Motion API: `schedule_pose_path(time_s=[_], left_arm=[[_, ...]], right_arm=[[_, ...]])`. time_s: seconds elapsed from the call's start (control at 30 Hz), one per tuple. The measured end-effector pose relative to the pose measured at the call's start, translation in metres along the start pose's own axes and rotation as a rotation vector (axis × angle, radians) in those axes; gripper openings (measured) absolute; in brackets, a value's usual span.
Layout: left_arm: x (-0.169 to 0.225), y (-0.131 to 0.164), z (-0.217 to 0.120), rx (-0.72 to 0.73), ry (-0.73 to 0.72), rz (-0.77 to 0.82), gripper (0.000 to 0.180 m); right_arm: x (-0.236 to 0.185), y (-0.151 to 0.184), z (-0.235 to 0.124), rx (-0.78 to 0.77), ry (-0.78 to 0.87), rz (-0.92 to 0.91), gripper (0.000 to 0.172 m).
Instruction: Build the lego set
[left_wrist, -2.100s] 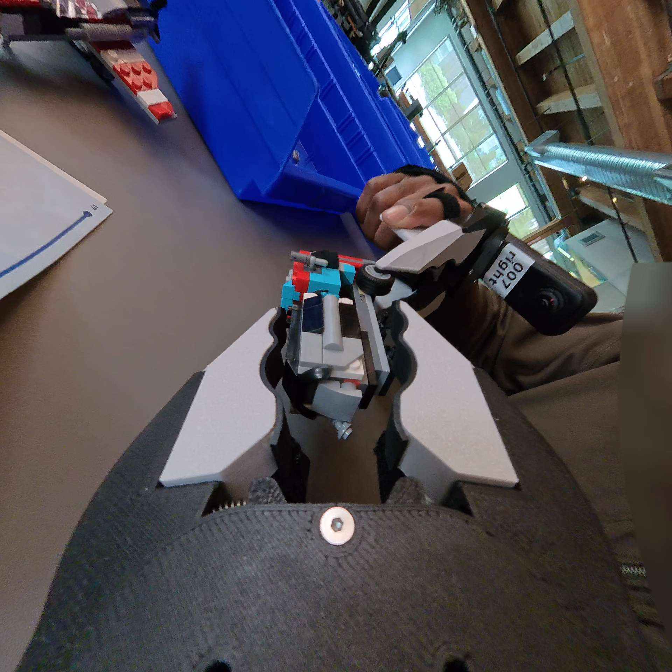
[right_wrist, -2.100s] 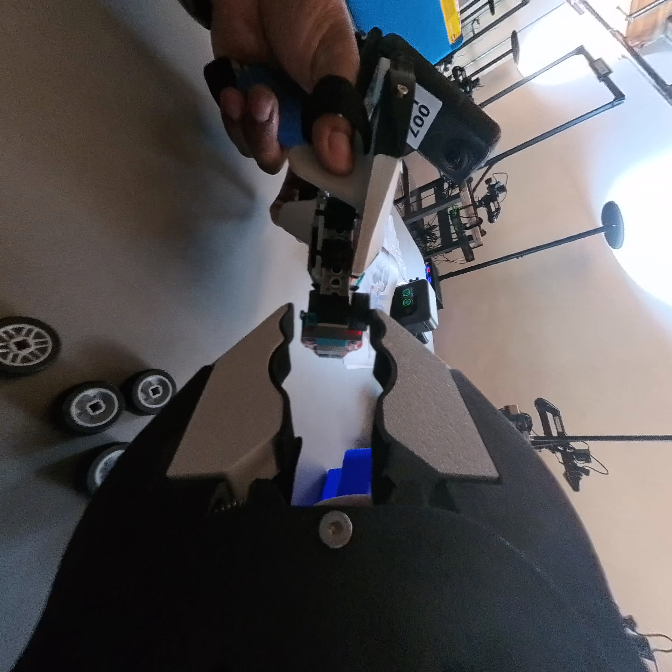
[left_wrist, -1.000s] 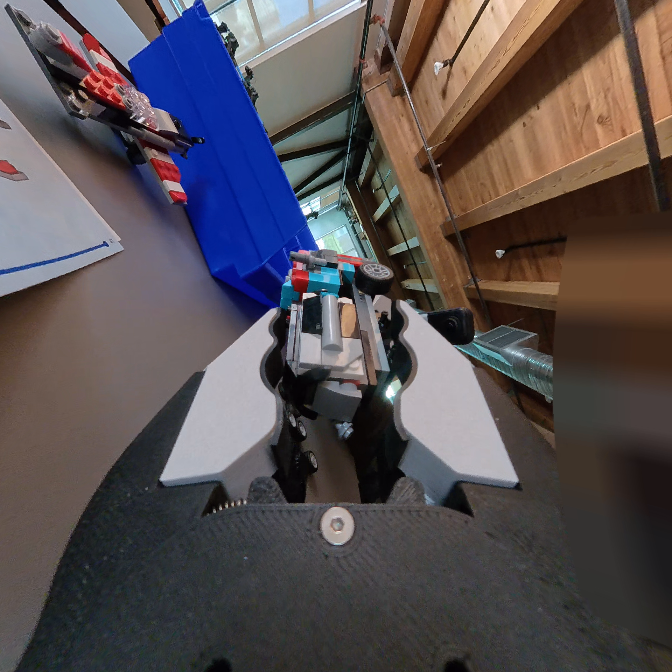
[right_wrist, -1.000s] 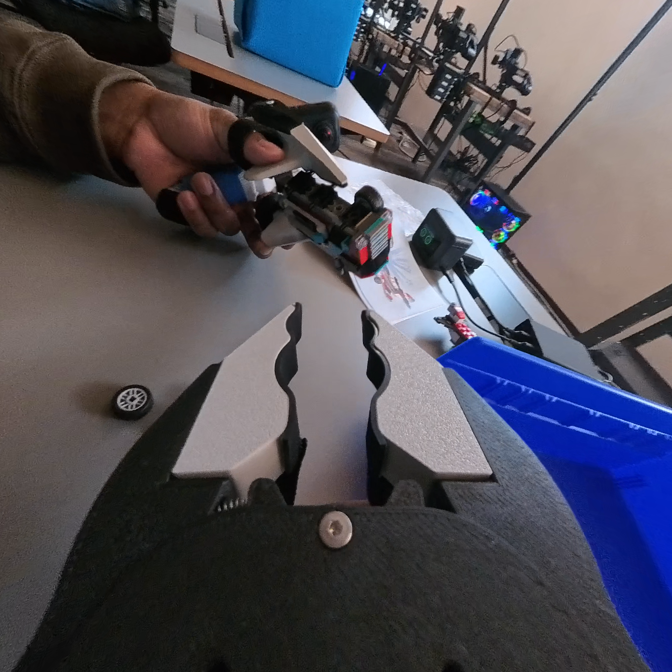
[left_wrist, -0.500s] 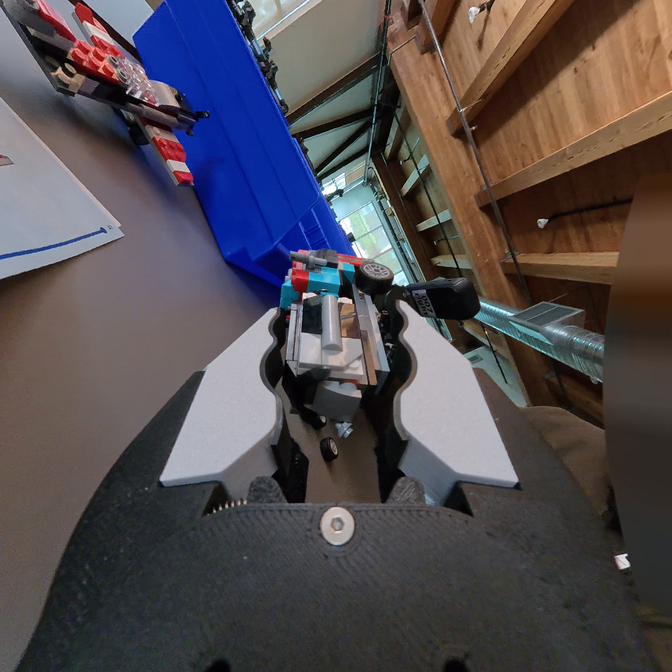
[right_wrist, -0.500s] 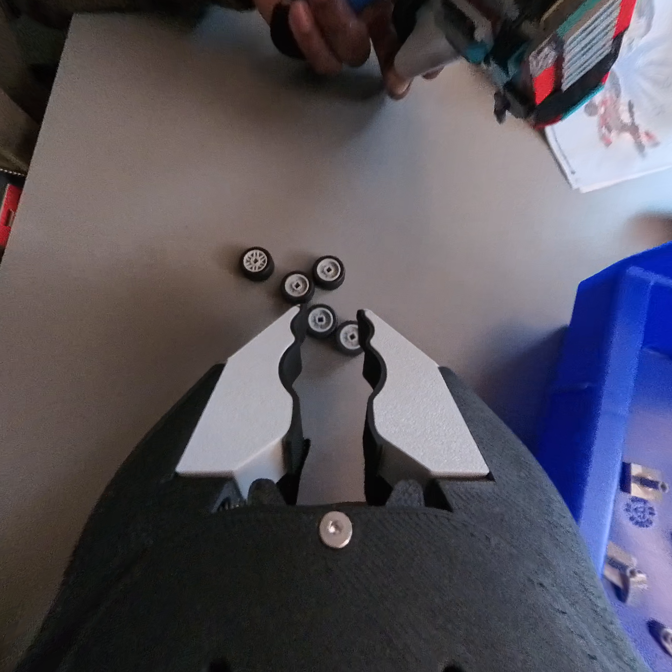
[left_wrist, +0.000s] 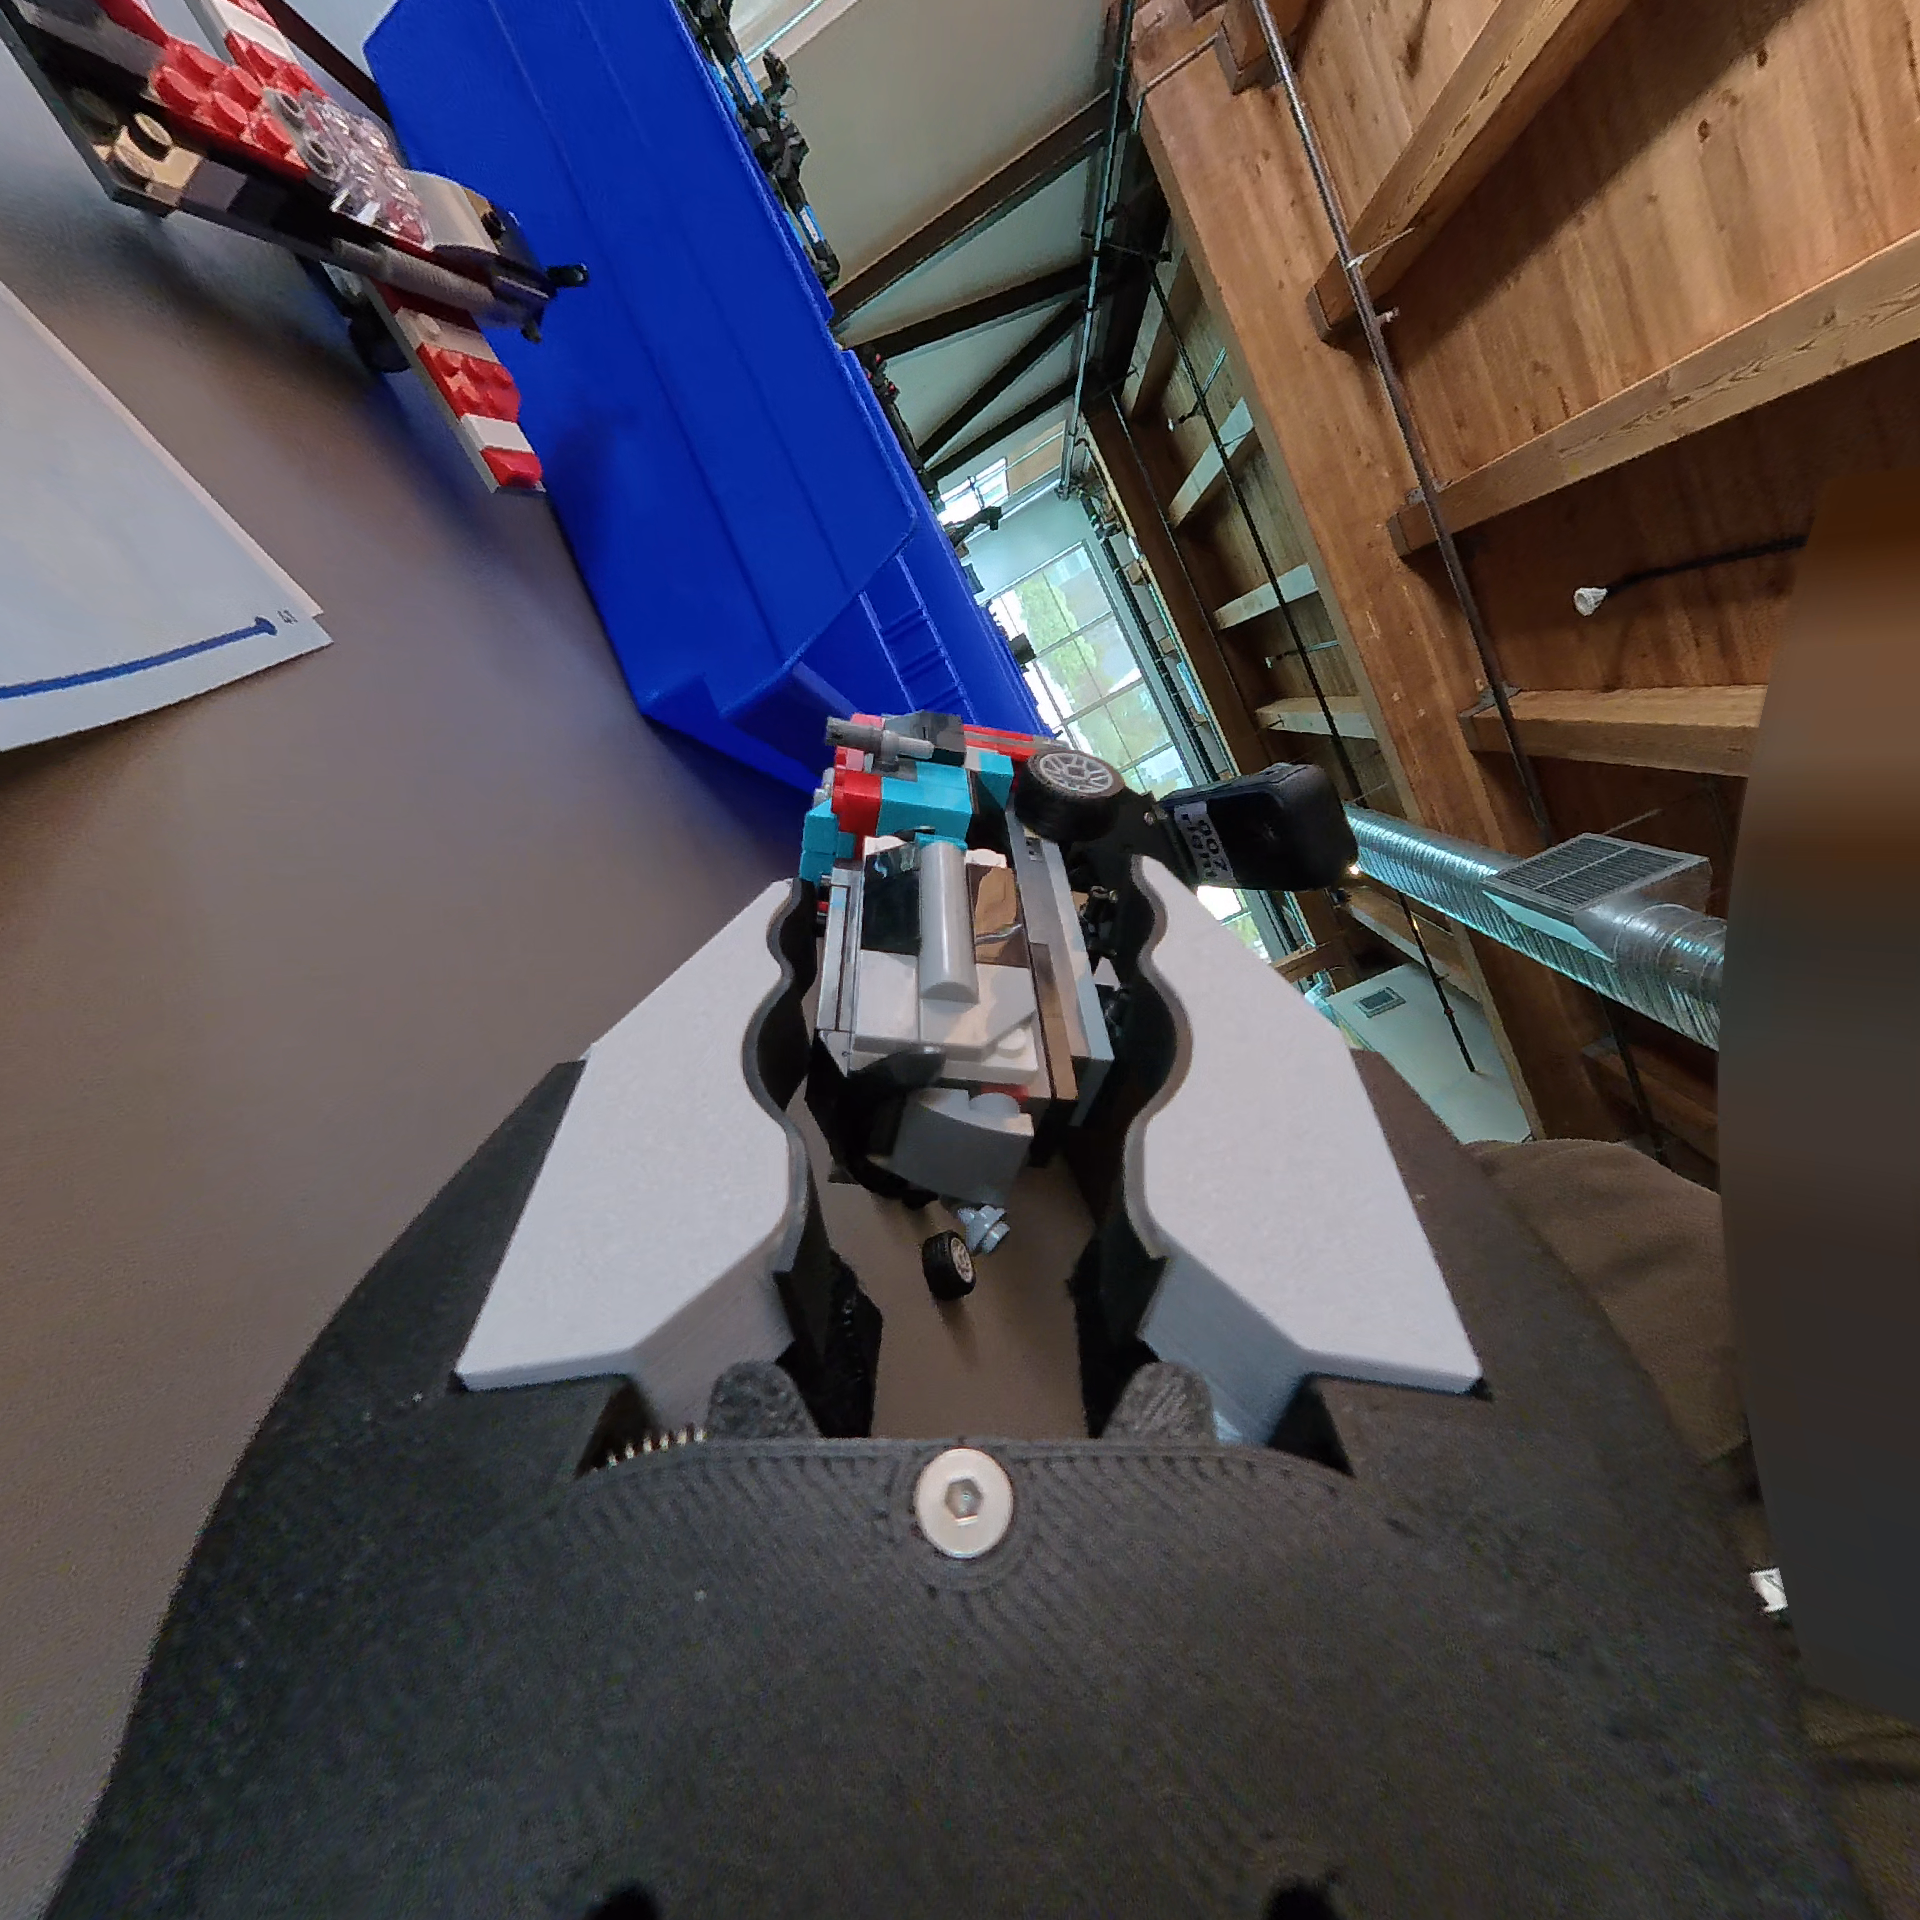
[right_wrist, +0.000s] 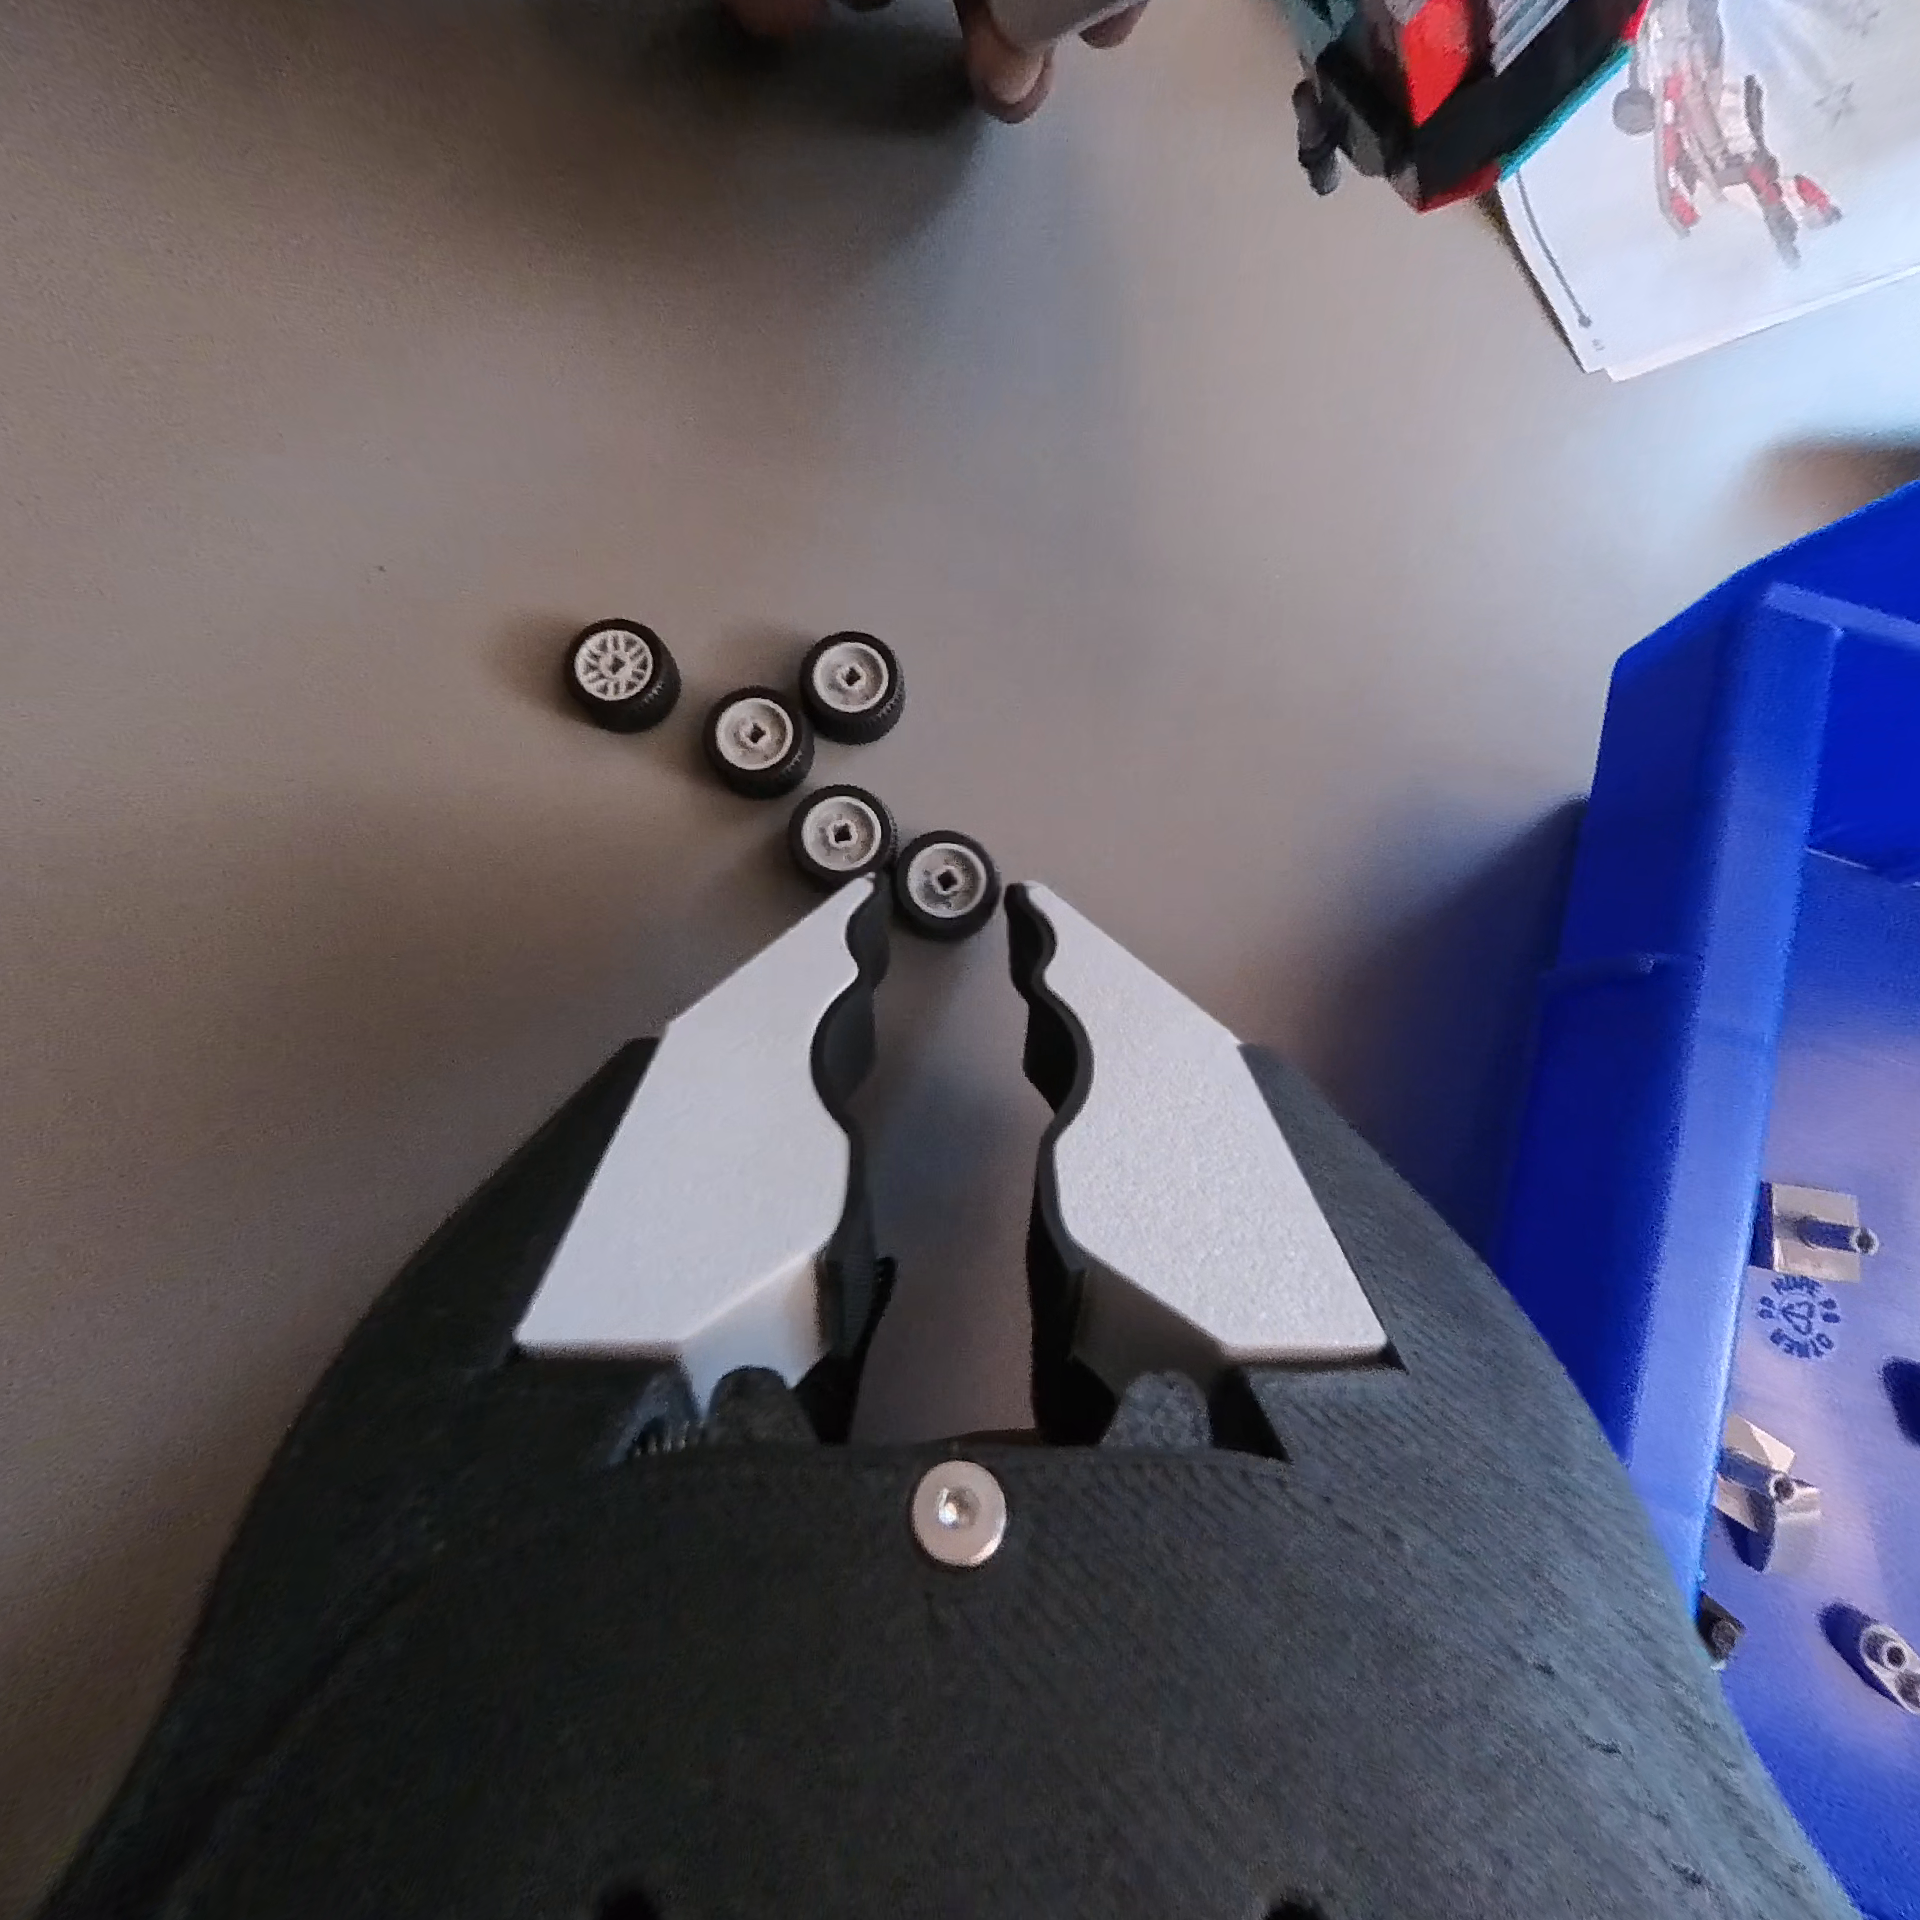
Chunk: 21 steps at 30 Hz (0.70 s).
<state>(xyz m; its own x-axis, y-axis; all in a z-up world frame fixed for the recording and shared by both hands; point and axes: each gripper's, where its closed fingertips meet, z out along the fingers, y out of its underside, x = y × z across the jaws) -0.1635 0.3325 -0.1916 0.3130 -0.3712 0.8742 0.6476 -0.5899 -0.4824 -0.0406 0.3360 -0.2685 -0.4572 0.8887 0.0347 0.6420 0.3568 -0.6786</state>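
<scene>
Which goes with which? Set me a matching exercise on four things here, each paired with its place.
Things:
1. brick vehicle
2. nearest wheel
3. spoked wheel
4. blue bin

Places:
a. farthest left of the wheel group on the table
b. clamped between the fingers of the left gripper
c. at the right edge, small parts inside
d. lying at the open tips of the right gripper

Pairs: 1-b, 2-d, 3-a, 4-c

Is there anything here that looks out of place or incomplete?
Yes. Five loose wheels lie scattered on the grey table, and the brick vehicle clamped in the left tool shows only one mounted wheel. The right tool is open beside the nearest wheel.
</scene>
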Motion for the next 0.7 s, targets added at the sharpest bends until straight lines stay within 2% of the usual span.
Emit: schedule_pose_path(time_s=[0.27,0.43,0.53,0.7], left_arm=[[0.007,0.001,0.003,0.011,0.034,-0.023,0.061],[0.016,-0.001,0.004,0.057,0.105,-0.085,0.060],[0.022,-0.002,0.006,0.077,0.140,-0.098,0.060],[0.038,-0.008,0.007,0.157,0.245,-0.104,0.060]], right_arm=[[0.006,-0.007,-0.002,0.035,0.027,0.006,0.022],[0.012,-0.015,-0.003,0.064,0.079,-0.013,0.040],[0.022,-0.033,-0.009,0.154,0.145,-0.005,0.045],[0.041,-0.085,-0.026,0.437,0.299,0.071,0.046]])
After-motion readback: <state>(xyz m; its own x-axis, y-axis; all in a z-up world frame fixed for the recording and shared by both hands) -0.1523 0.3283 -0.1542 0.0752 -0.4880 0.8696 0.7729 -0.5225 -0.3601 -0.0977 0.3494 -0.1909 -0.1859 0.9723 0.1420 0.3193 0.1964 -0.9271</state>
